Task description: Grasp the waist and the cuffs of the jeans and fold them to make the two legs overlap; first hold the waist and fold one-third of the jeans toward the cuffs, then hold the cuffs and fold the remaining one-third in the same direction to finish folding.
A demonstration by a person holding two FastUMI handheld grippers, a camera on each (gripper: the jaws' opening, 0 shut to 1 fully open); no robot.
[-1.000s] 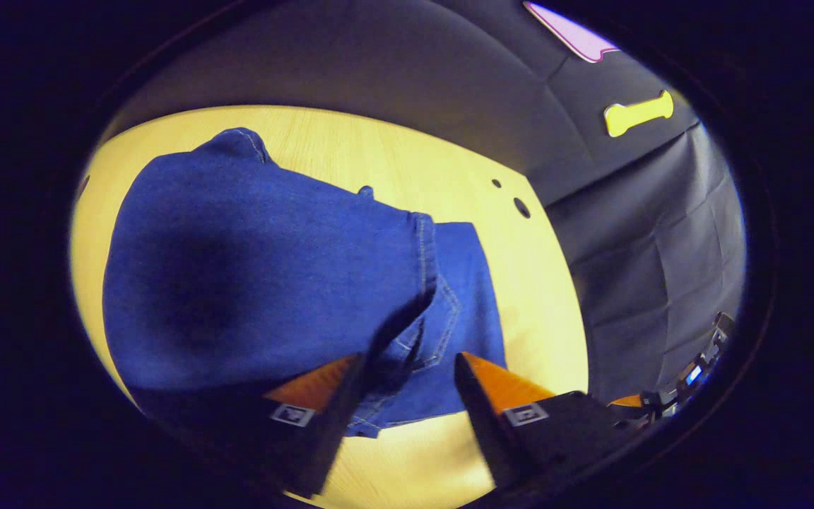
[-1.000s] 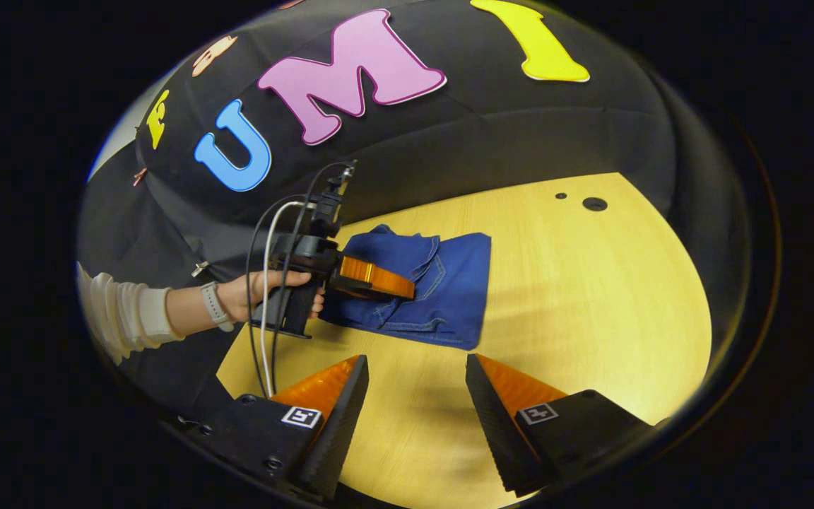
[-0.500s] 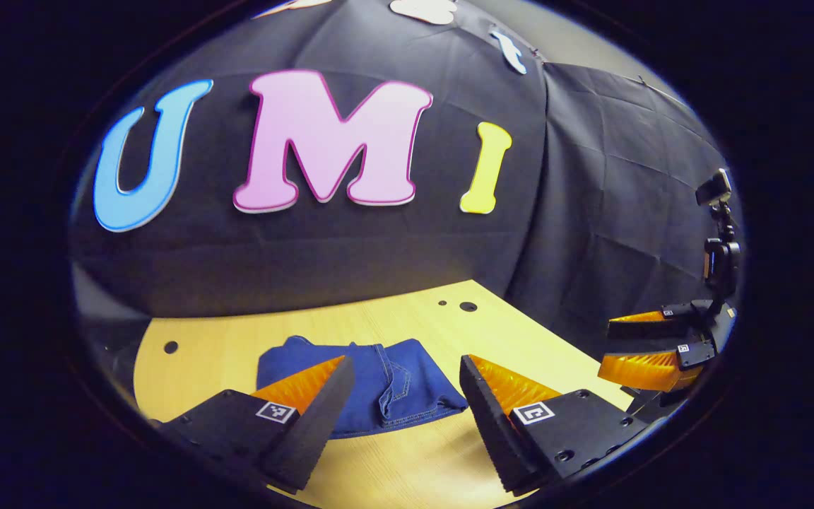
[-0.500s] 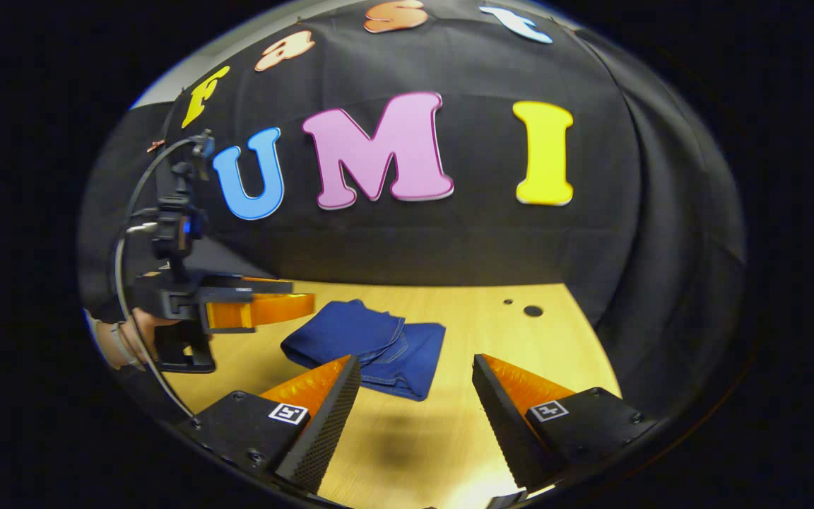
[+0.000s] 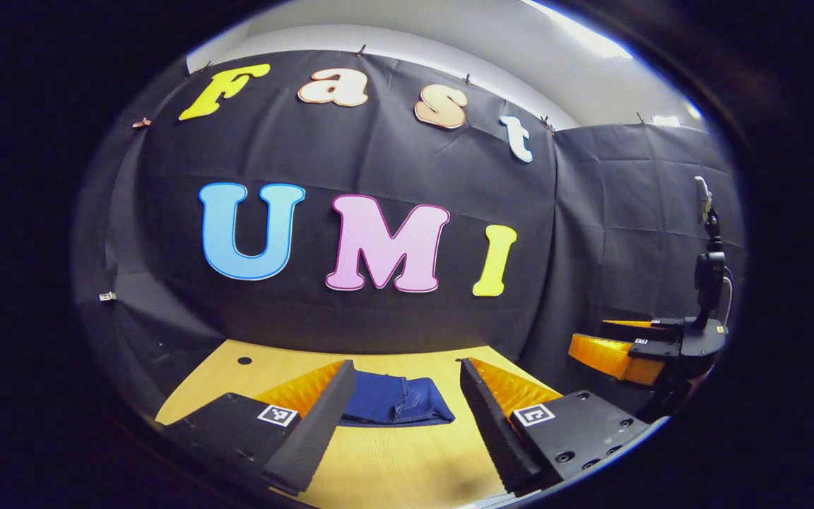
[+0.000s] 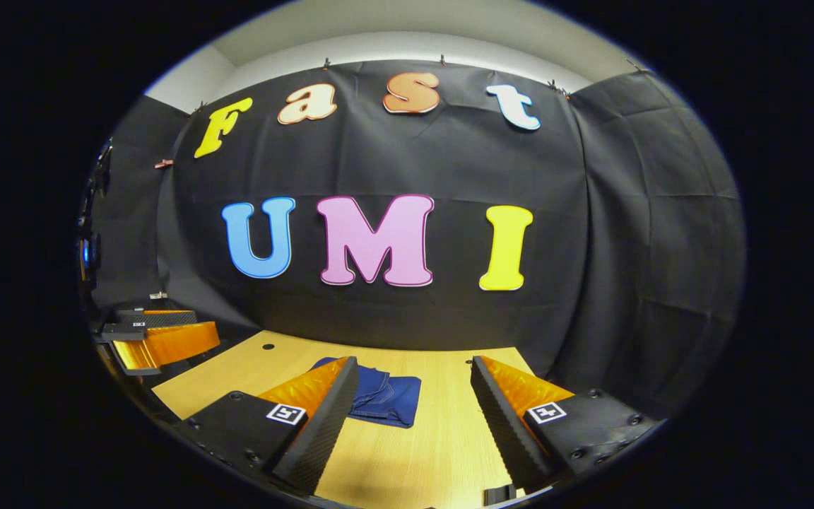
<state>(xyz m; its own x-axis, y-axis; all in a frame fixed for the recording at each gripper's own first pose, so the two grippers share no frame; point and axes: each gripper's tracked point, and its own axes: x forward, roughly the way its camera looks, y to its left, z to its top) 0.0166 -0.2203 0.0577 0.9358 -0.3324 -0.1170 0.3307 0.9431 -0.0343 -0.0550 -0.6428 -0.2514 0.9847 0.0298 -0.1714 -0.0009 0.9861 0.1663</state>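
Two tools empty and clear of the jeans; folding judged complete.

Left gripper view: the left tool [image 5: 407, 396] hangs above the near part of the bench [image 5: 407, 466], fingers spread apart, nothing between them; the jeans [image 5: 396, 403] lie ahead as a compact folded bundle, flat on the bench, well apart from the fingers. The right tool [image 5: 619, 346] shows at the far right, off the bench edge. Right gripper view: the right tool [image 6: 414, 403] stands parted and empty; the jeans [image 6: 386, 399] lie just beyond its left finger; the left tool [image 6: 160, 339] hangs at the left. Judgement: no fold remains outstanding; the next move calls only for withdrawal without disturbing the bundle.
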